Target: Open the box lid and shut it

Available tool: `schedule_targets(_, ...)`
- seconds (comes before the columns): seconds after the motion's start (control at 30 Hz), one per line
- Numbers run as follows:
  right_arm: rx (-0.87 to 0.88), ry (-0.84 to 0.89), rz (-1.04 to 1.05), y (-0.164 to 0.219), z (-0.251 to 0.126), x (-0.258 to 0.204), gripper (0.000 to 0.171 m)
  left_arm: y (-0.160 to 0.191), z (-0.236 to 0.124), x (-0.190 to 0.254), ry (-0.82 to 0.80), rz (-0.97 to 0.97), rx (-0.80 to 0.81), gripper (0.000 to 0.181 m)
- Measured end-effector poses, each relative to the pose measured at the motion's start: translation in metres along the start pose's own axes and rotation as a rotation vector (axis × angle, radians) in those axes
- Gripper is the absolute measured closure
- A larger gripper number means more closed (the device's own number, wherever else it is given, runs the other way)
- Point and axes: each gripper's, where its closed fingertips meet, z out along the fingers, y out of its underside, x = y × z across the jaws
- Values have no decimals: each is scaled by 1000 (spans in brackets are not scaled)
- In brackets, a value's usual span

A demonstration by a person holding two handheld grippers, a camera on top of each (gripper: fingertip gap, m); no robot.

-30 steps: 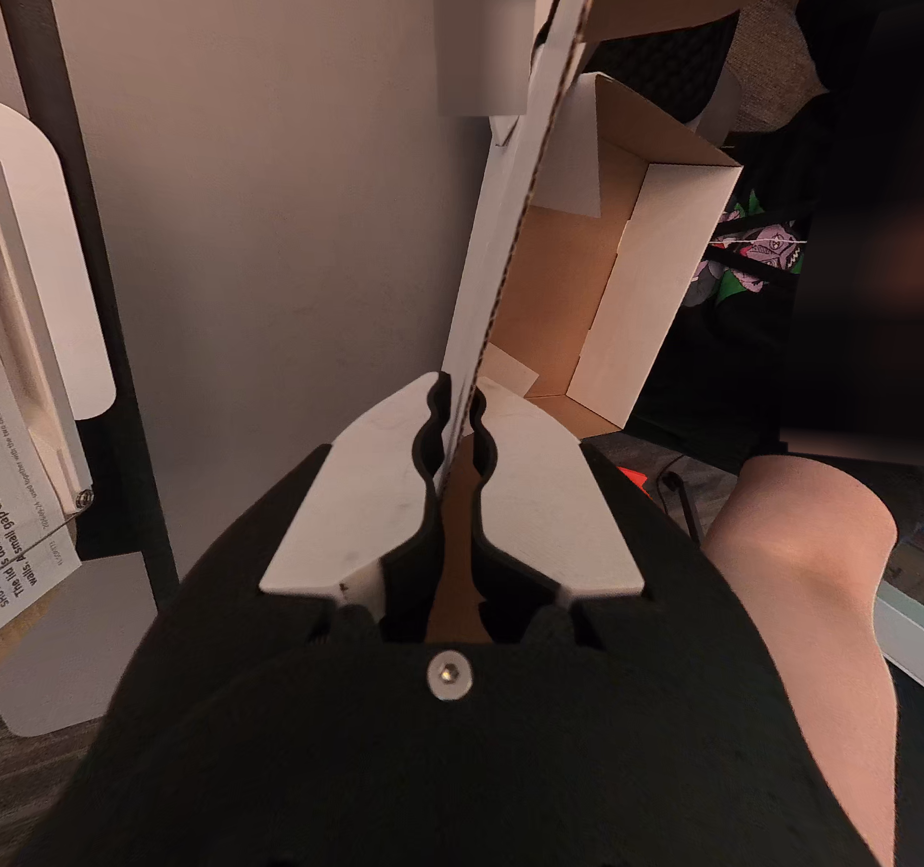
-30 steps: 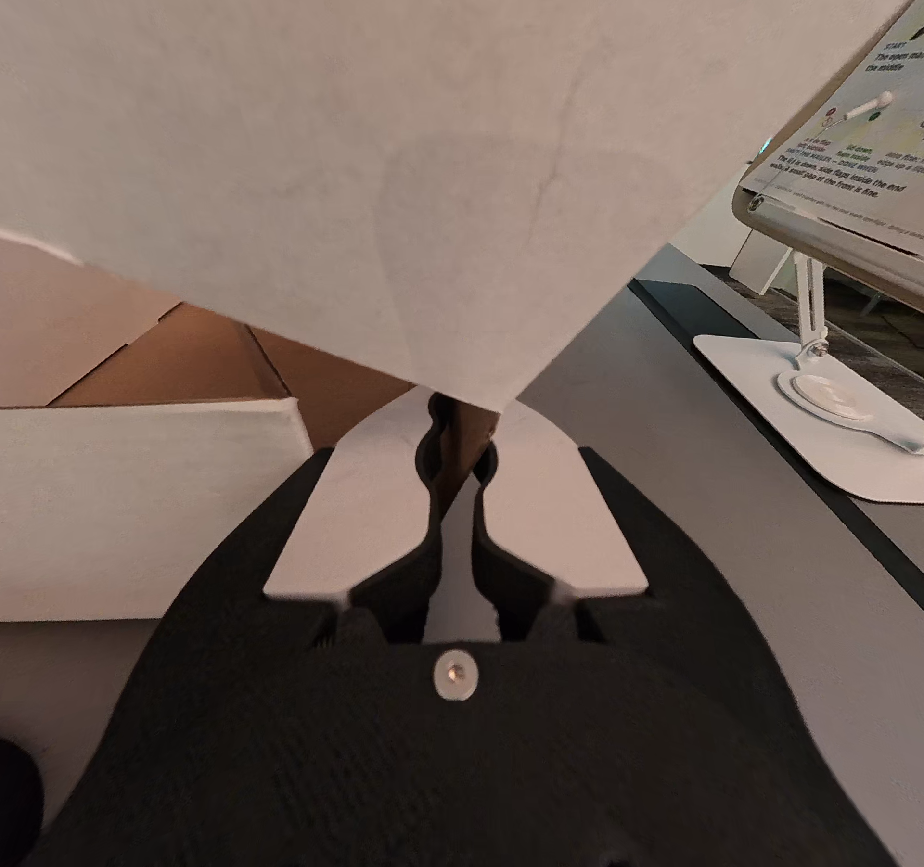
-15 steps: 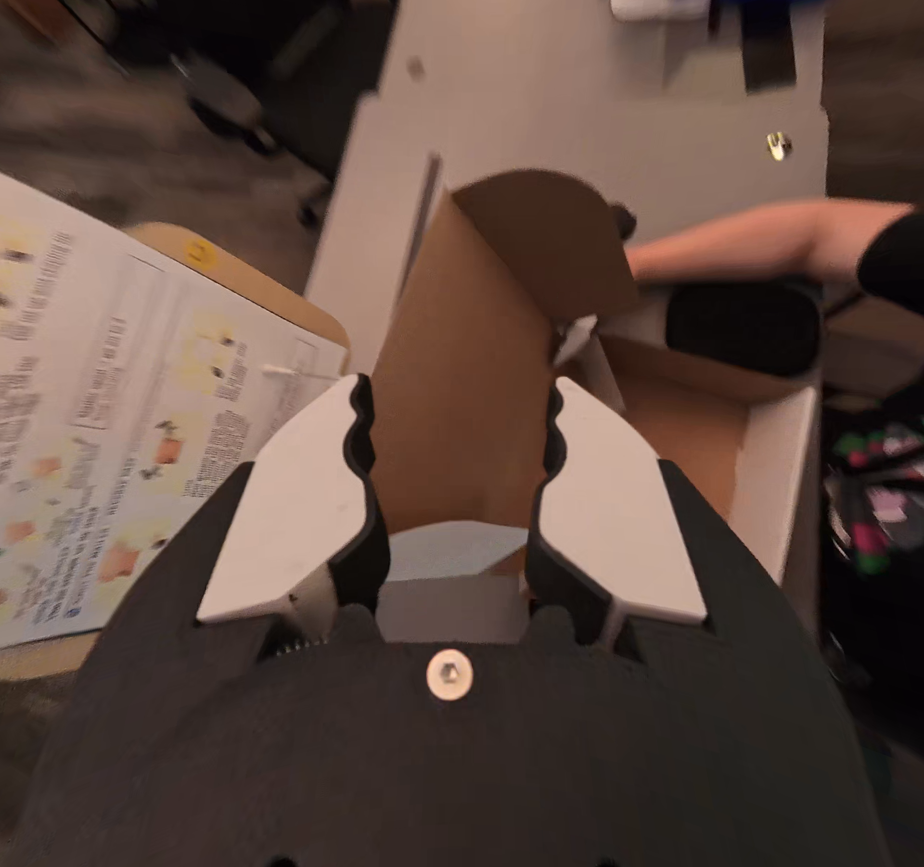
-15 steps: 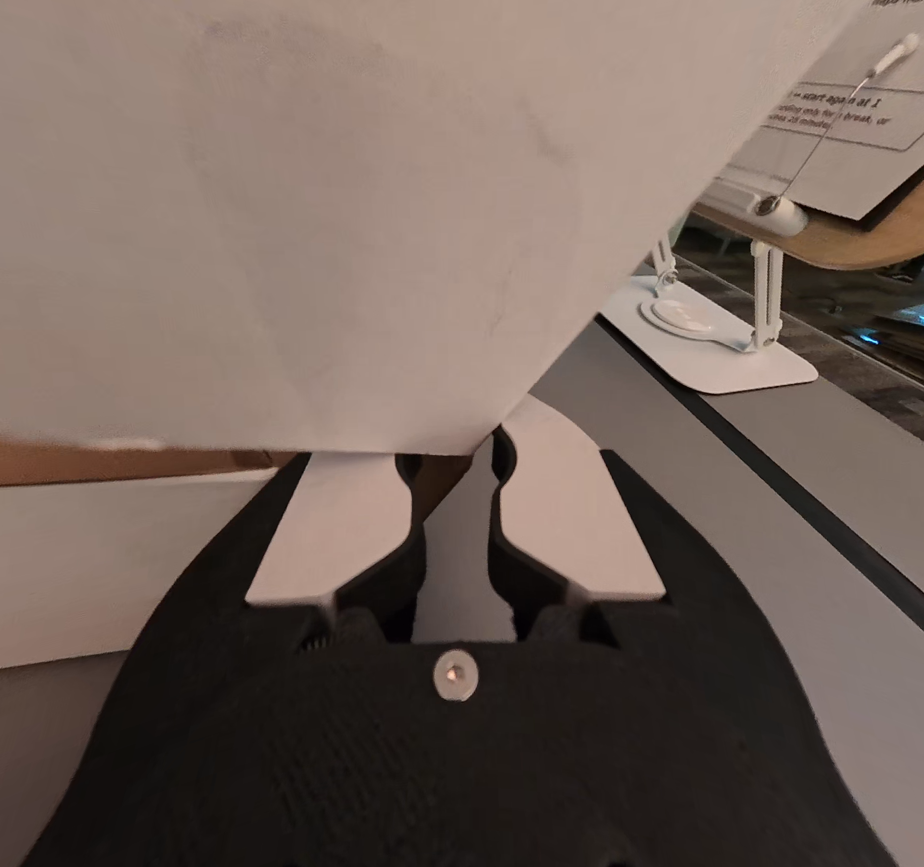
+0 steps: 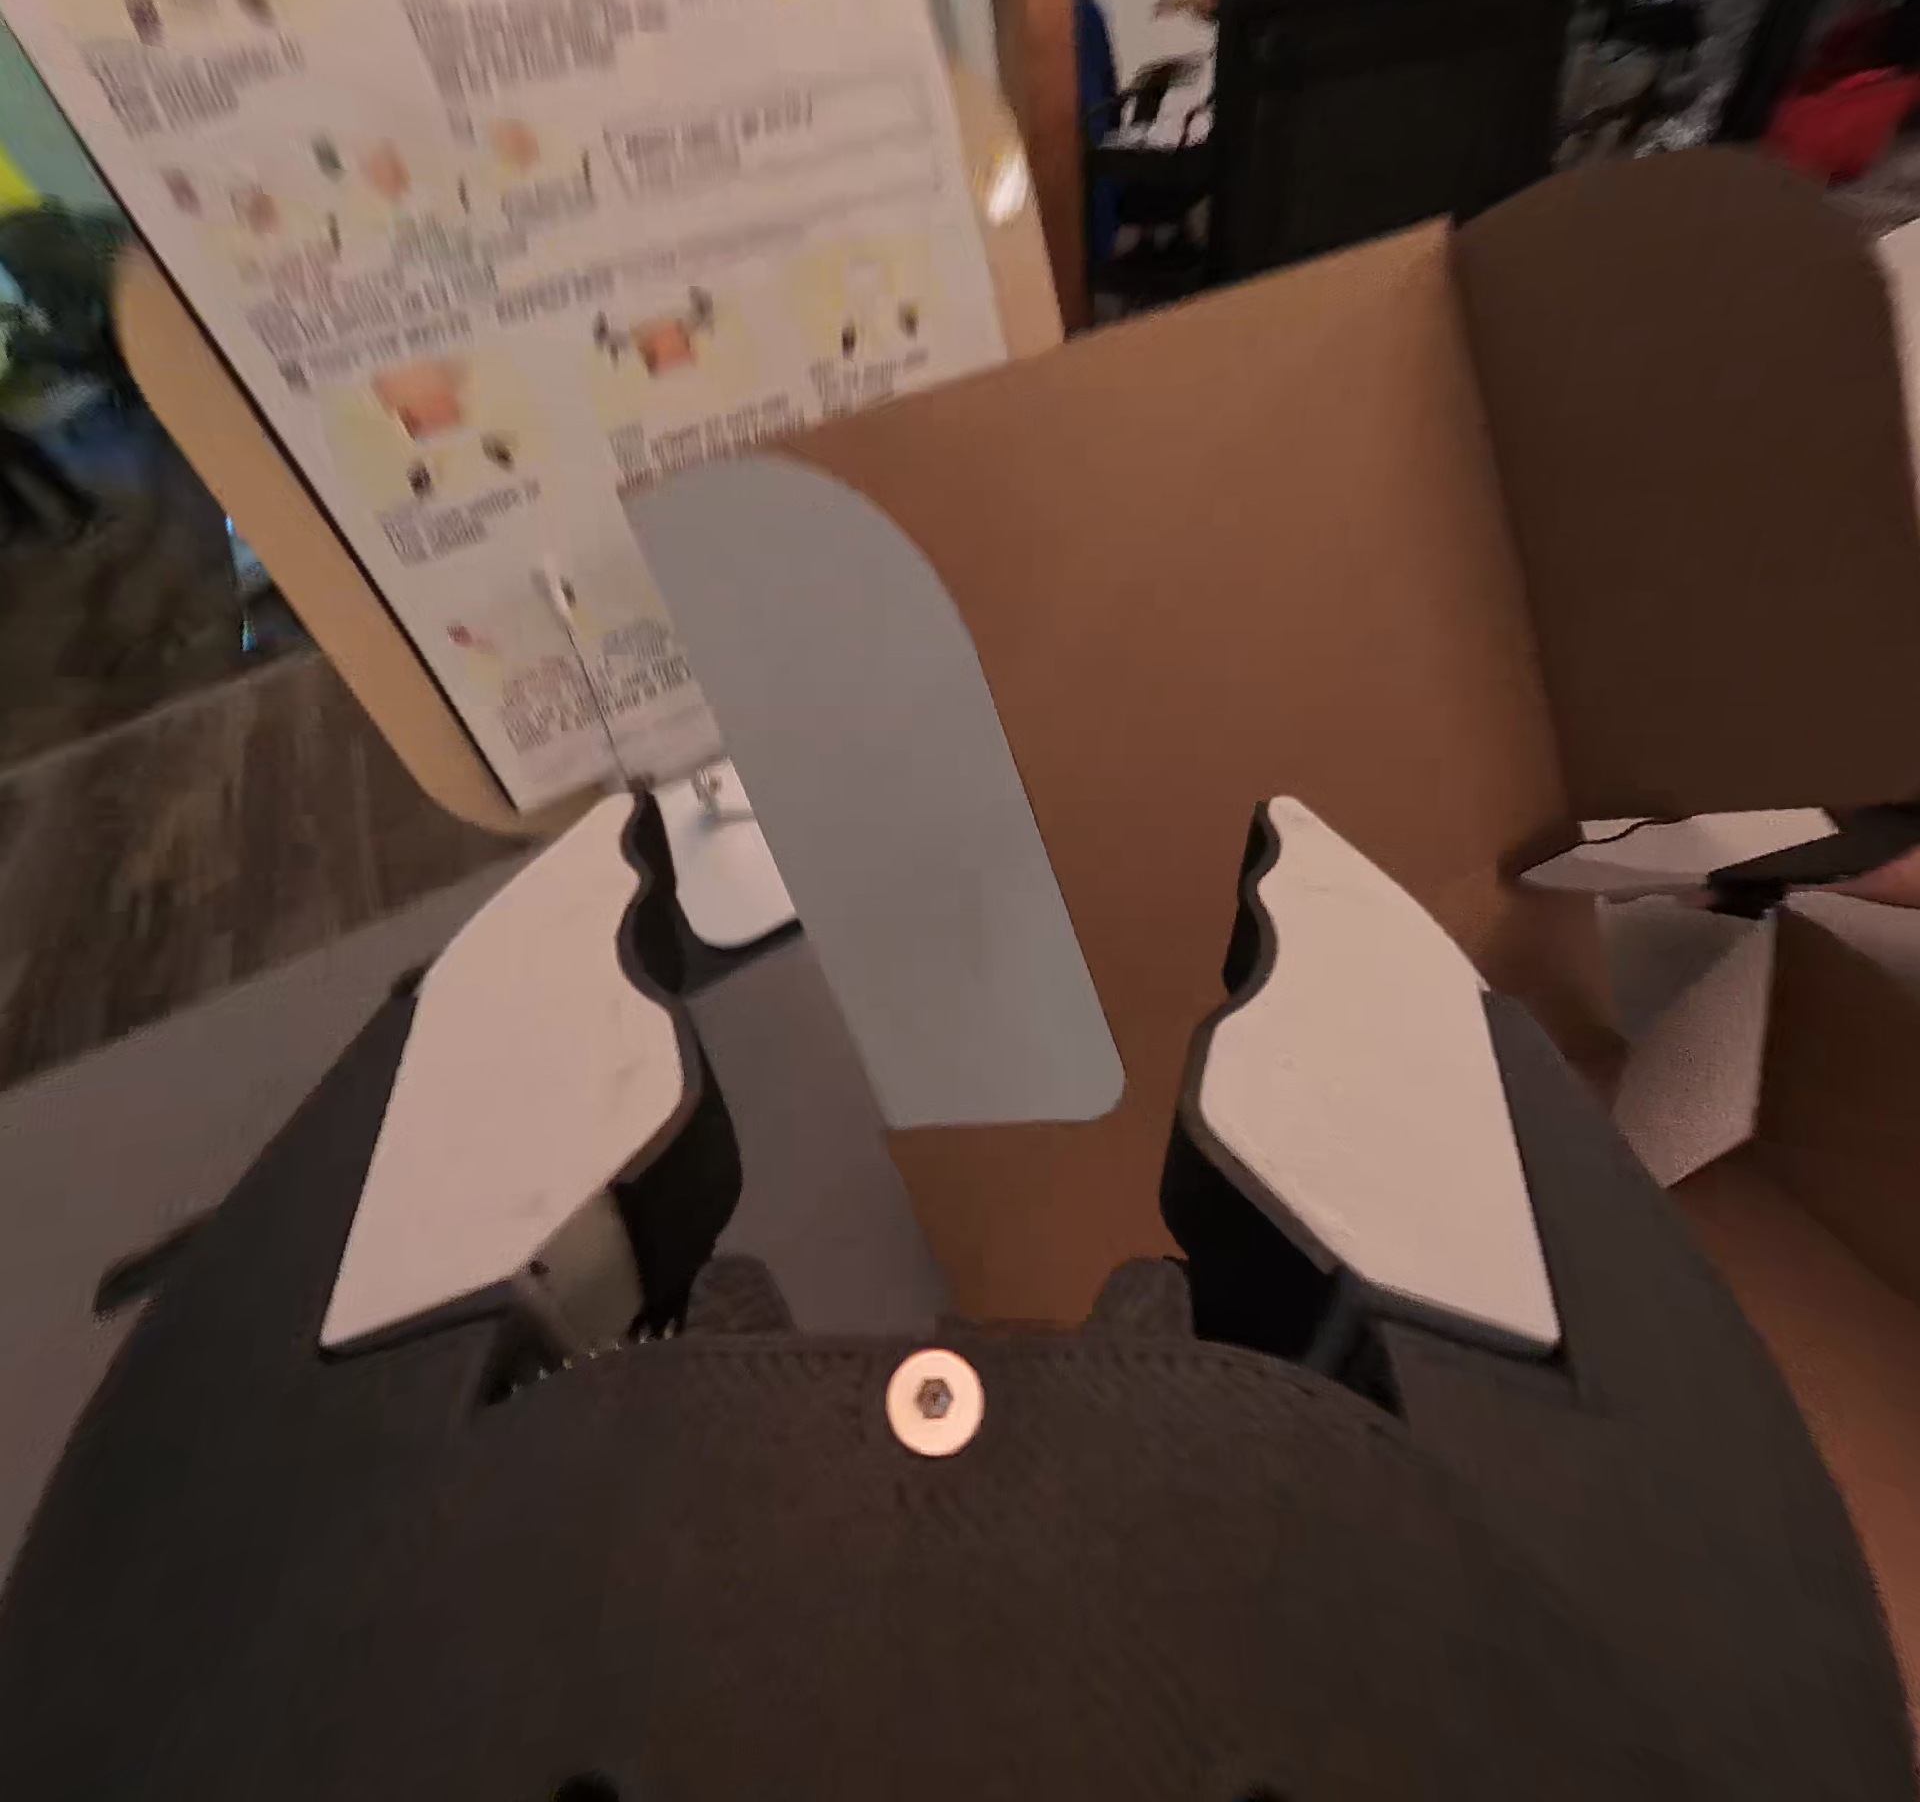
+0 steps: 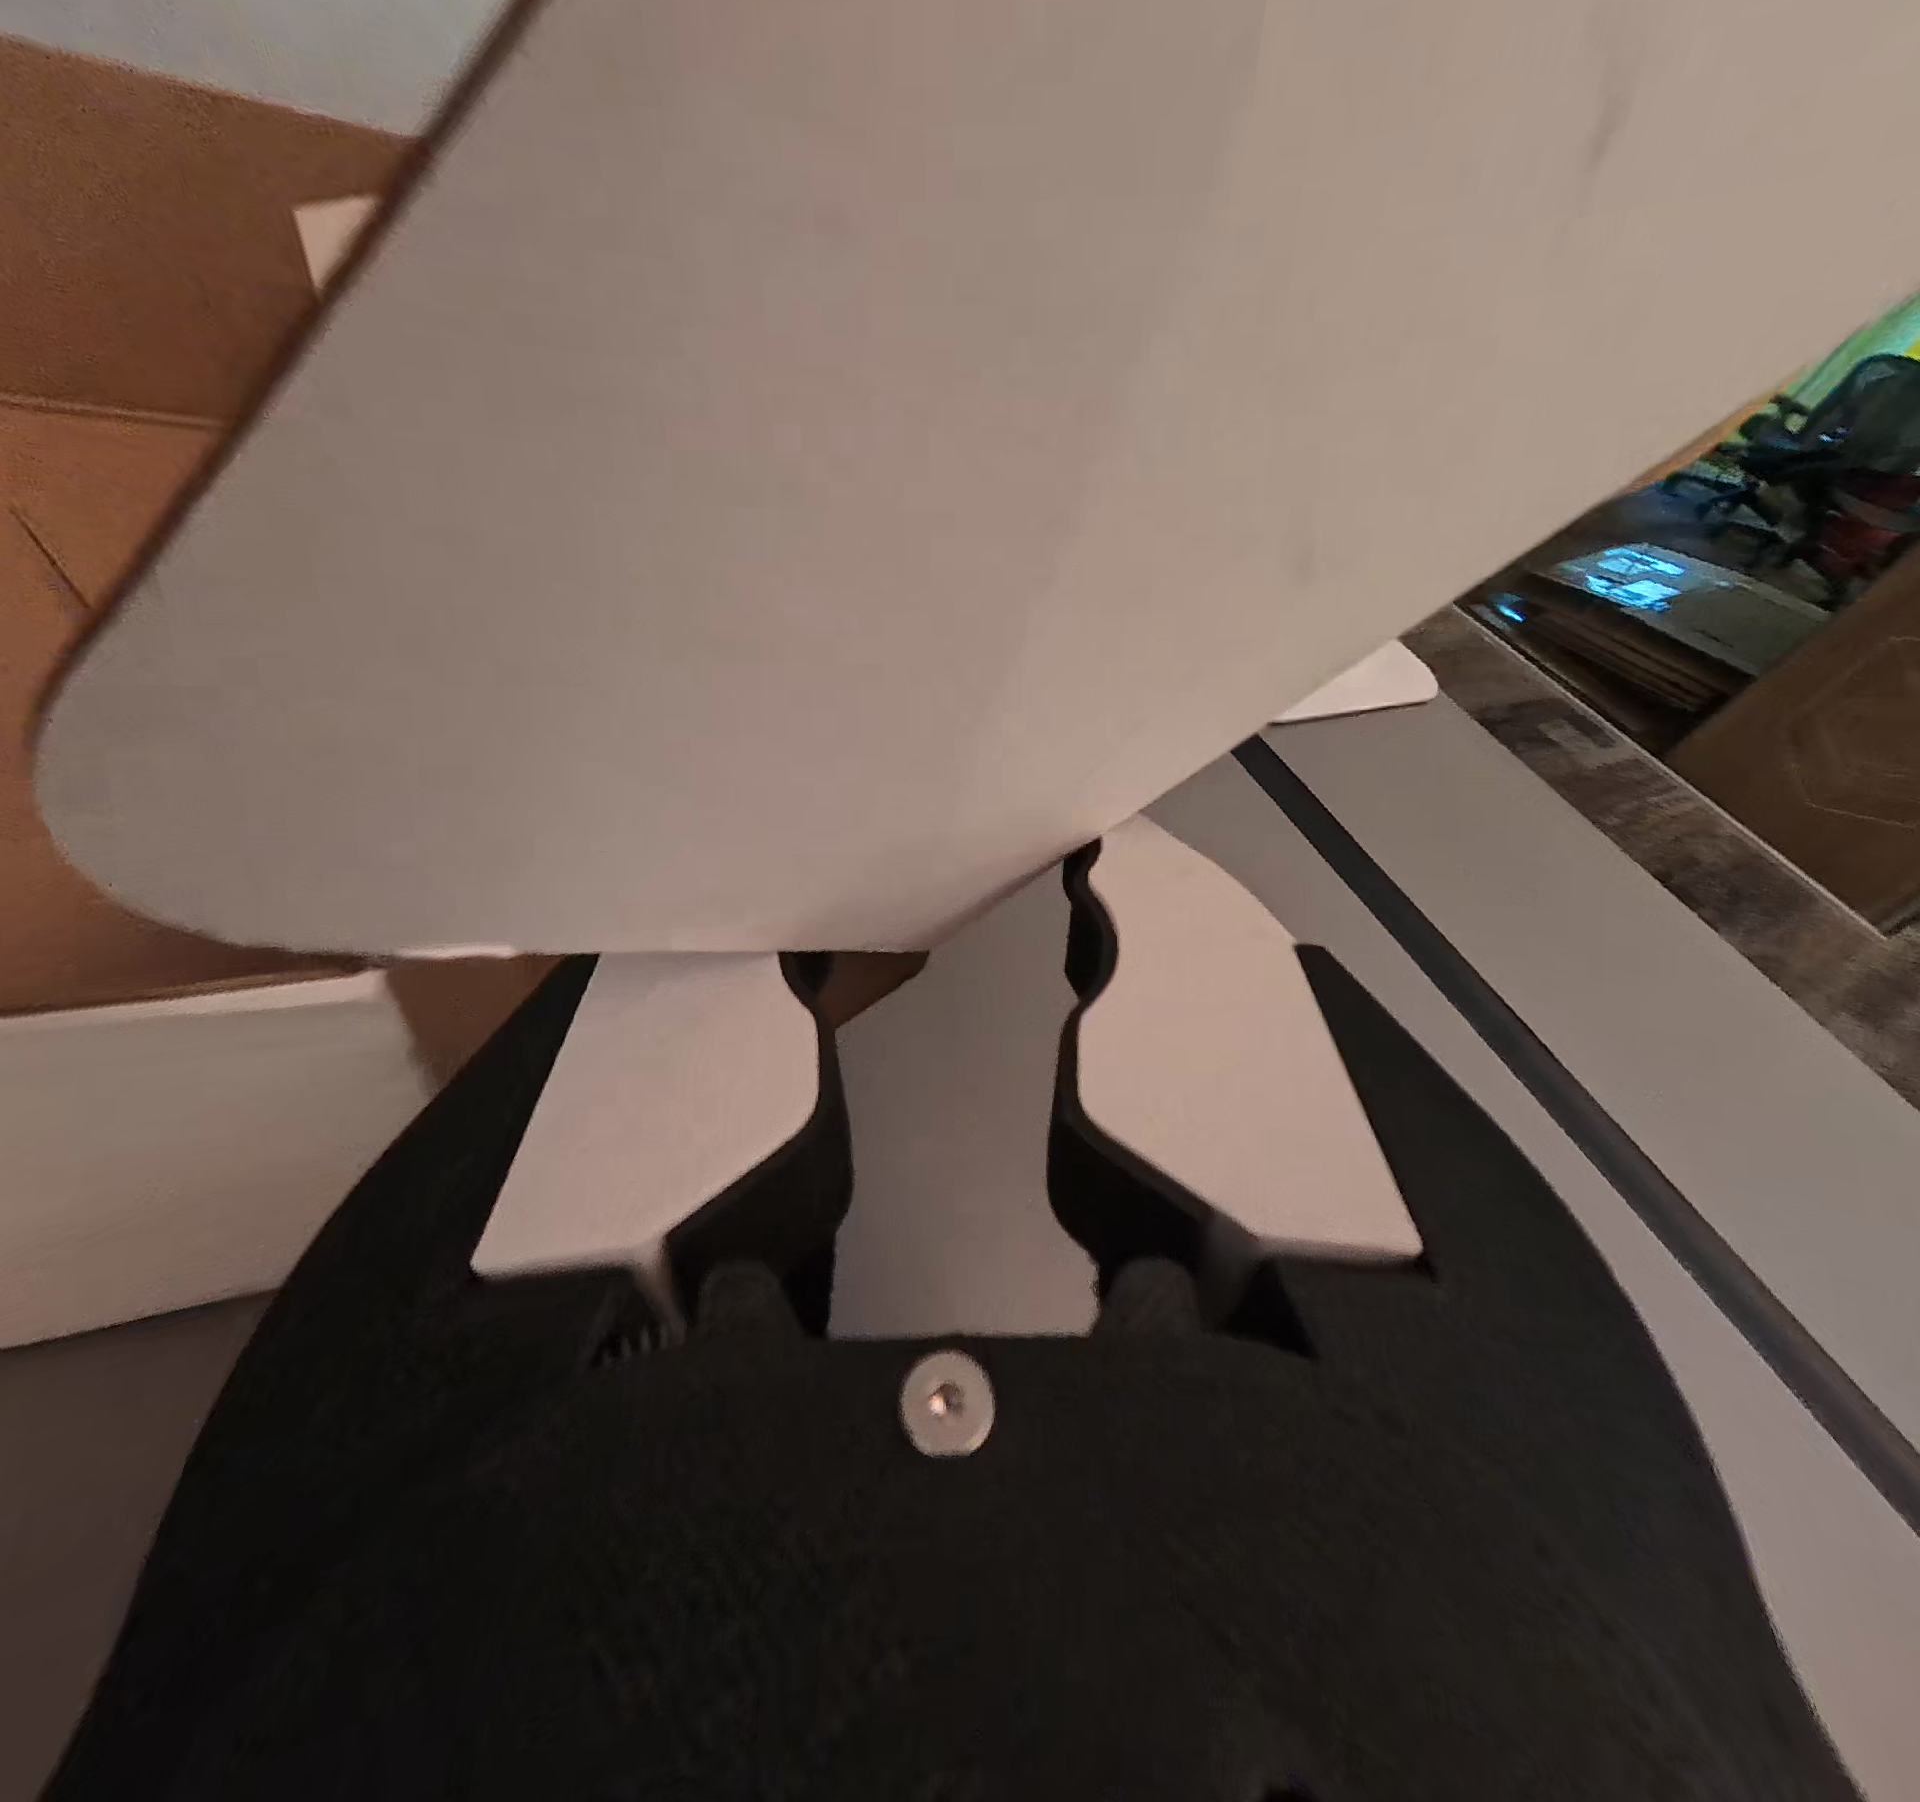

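I am seeing the box lid (image 5: 1247, 630) standing raised, its brown cardboard inner face turning toward my left wrist camera, with a pale rounded side flap (image 5: 883, 796) hanging in front of it. In my right wrist camera the lid's white outer face (image 6: 935, 350) is filling the upper view, tilting, its rounded corner showing a brown corrugated edge. Below it the box (image 6: 156, 1108) is sitting open on the grey surface (image 6: 1558, 1233), showing a white outer wall and a brown interior.
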Motion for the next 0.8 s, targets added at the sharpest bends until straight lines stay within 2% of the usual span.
schedule_targets(0.07, -18, 8, 1, 3, 0, 1, 129, 16, 21, 6, -34, -5, -68, 70)
schedule_targets(0.23, -8, 27, -41, -3, -4, -1, 130, 51, 65, 6, -114, 83, -216, 69)
schedule_targets(0.33, -5, 50, -85, -5, -8, 0, 129, 66, 73, 4, -88, 81, -275, 88)
schedule_targets(0.4, 0, 63, -94, -6, -10, 1, 129, 68, 69, 2, -51, 58, -276, 114)
schedule_targets(0.47, -10, 70, -88, -4, -10, 4, 127, 65, 61, -1, -14, 21, -240, 147)
schedule_targets(0.5, -4, 70, -81, -4, -10, 5, 128, 64, 55, -7, -15, 13, -225, 155)
schedule_targets(0.63, -28, 125, -59, 0, -10, 18, 127, 59, 26, -36, -64, -2, -125, 176)
schedule_targets(0.8, -23, 139, 31, -8, -12, 27, 121, 58, -13, -58, -7, -136, 42, 180)
